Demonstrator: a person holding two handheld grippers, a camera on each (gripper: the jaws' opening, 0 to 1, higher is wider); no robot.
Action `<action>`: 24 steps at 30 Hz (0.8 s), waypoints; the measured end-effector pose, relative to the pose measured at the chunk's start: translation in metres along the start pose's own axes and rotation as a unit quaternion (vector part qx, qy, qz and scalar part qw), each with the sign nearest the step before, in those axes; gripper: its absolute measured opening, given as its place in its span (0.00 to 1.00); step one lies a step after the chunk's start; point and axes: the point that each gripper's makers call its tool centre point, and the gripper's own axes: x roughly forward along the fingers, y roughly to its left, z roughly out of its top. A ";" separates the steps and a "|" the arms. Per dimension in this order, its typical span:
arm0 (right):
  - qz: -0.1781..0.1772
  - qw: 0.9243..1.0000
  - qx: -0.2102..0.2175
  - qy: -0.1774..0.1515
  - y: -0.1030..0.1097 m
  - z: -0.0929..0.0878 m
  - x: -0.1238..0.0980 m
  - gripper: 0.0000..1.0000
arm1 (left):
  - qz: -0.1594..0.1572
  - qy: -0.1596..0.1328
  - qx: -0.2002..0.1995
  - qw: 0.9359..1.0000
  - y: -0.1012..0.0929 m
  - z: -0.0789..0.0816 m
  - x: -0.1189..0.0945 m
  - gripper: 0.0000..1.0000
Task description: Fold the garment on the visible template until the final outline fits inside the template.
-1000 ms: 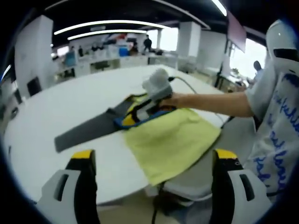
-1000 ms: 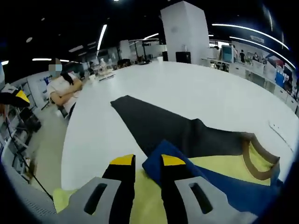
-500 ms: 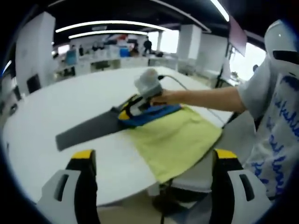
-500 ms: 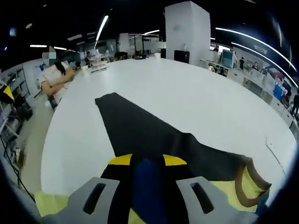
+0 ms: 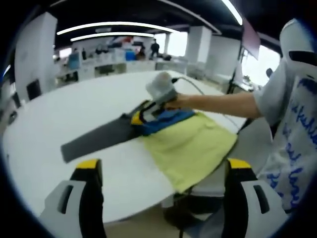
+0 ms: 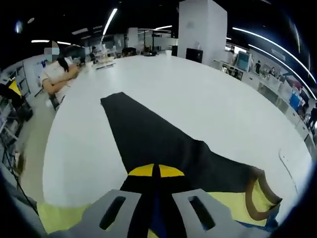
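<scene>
A yellow garment (image 5: 190, 146) lies on the near side of the white round table (image 5: 49, 119), its corner hanging over the edge. A blue fold (image 5: 166, 119) lies across its top, and a long black part (image 5: 99, 139) runs out to the left. My right gripper (image 5: 141, 118), held by a person's hand, is shut on the blue fabric there. In the right gripper view its yellow-tipped jaws (image 6: 156, 171) are pressed together over the blue fabric (image 6: 154, 208), with the black part (image 6: 148, 134) ahead and a brown collar (image 6: 255, 196) at right. My left gripper (image 5: 163, 171) hovers wide open off the table's near edge.
The person holding the grippers (image 5: 292, 124) stands at the right, arm (image 5: 223, 104) stretched over the garment. Another person (image 6: 57, 74) sits at the table's far left rim. Desks and pillars fill the office beyond. A cable (image 5: 190, 85) trails from the right gripper.
The right gripper's jaws have gone from slightly apart to shut on the blue fabric, carrying the blue fold a little toward the black part. The left gripper stays open and still.
</scene>
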 end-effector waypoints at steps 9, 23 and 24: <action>-0.010 0.999 0.029 -0.034 0.000 0.014 -0.001 0.01 | -0.003 -0.003 0.003 1.000 0.001 0.000 -0.002 0.98; 0.000 1.000 0.012 -0.009 0.023 -0.029 -0.007 0.16 | 0.009 0.000 -0.011 1.000 0.004 -0.009 -0.009 0.97; -0.001 1.000 -0.002 -0.003 0.024 -0.033 -0.006 0.17 | 0.008 0.002 -0.011 1.000 0.004 -0.009 -0.008 0.97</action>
